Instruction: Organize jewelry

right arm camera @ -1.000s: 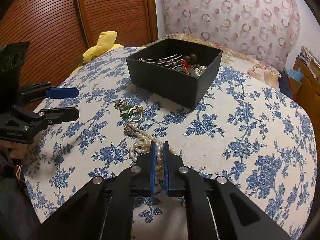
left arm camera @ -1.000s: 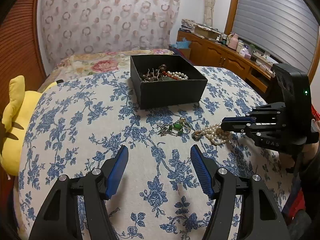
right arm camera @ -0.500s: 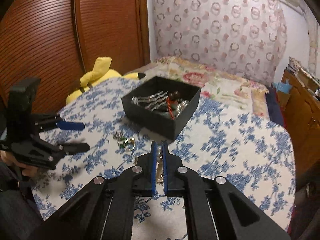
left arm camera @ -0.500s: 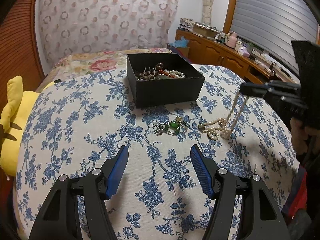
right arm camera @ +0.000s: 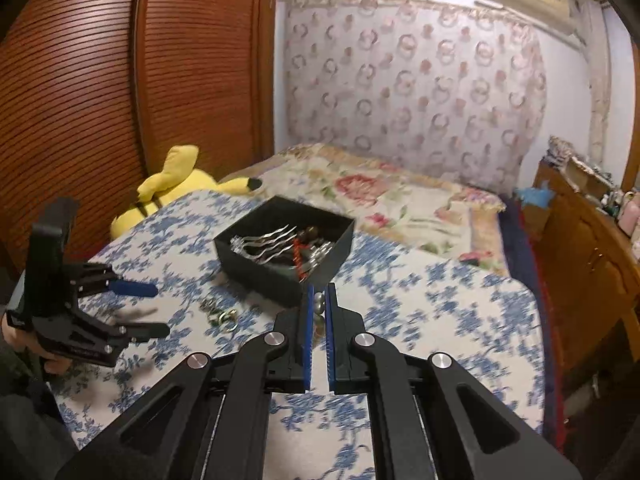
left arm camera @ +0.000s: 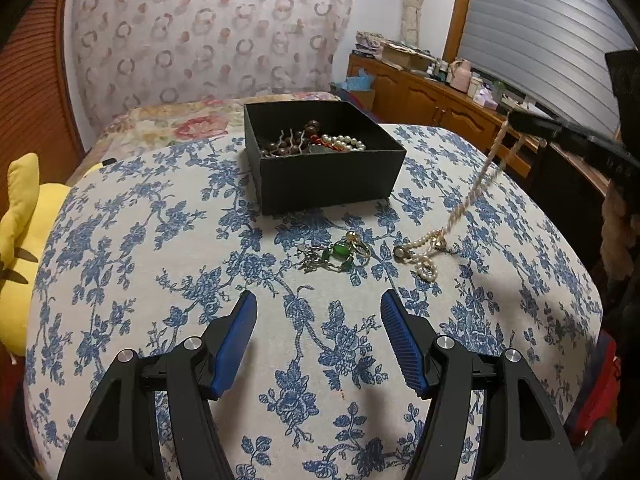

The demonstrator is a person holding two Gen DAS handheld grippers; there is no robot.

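Dim warm indoor lighting; strong fisheye curvature with dark corner vignetting; right wrist view motion-blurred, left wrist view sharp.

Blue-flowered tablecloth [left arm camera: 168, 240]; on it black box [left arm camera: 328, 184], green-stoned trinkets [left arm camera: 336, 254], pearl necklace's lower end [left arm camera: 424, 258].

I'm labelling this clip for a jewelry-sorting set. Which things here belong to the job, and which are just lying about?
Part of the job:
- pearl necklace, pinched by the right gripper
- black box with jewelry inside
- green-stone pieces on the cloth
- left gripper, open

Lying about:
- yellow plush toy
- floral bedspread
- wooden cabinet
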